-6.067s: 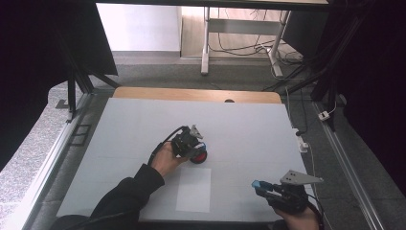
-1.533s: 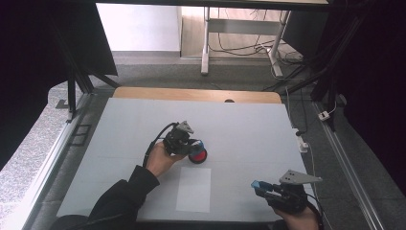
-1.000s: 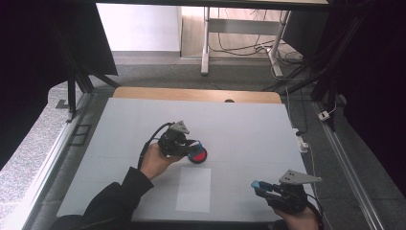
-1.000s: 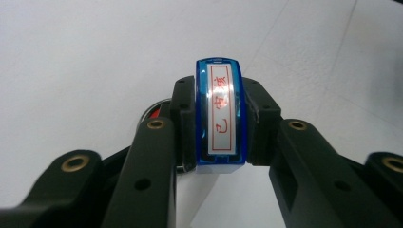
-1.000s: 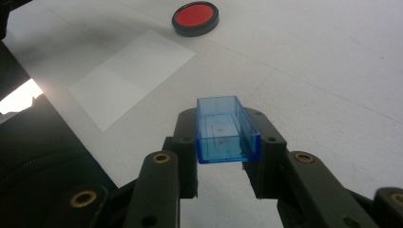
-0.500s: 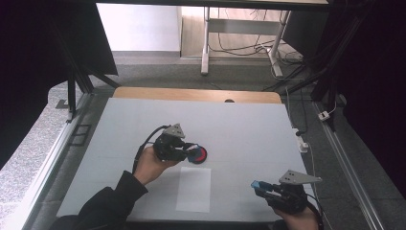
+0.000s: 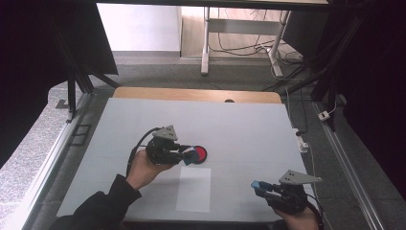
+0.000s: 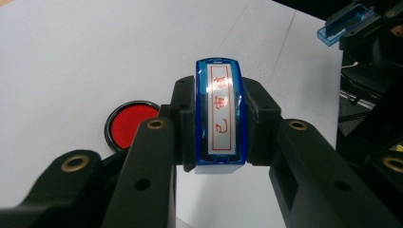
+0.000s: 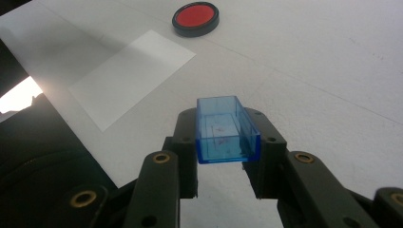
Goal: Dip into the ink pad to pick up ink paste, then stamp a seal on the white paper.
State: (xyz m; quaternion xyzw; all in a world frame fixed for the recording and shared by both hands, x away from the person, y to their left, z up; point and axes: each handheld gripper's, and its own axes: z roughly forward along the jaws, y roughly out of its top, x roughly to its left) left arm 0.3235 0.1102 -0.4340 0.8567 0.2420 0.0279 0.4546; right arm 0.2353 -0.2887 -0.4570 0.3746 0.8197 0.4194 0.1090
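My left gripper [image 8: 219, 142] pinches the stamp [image 8: 220, 121], my right gripper [image 9: 227, 152] pinches its cap [image 9: 225, 129]; I'd press squarely, straight down onto the paper [image 7: 194, 189].

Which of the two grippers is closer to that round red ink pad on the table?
The left. The left gripper, holding a blue stamp, sits right beside the red ink pad; the right gripper, holding a blue cap, is well off near the table's front edge.
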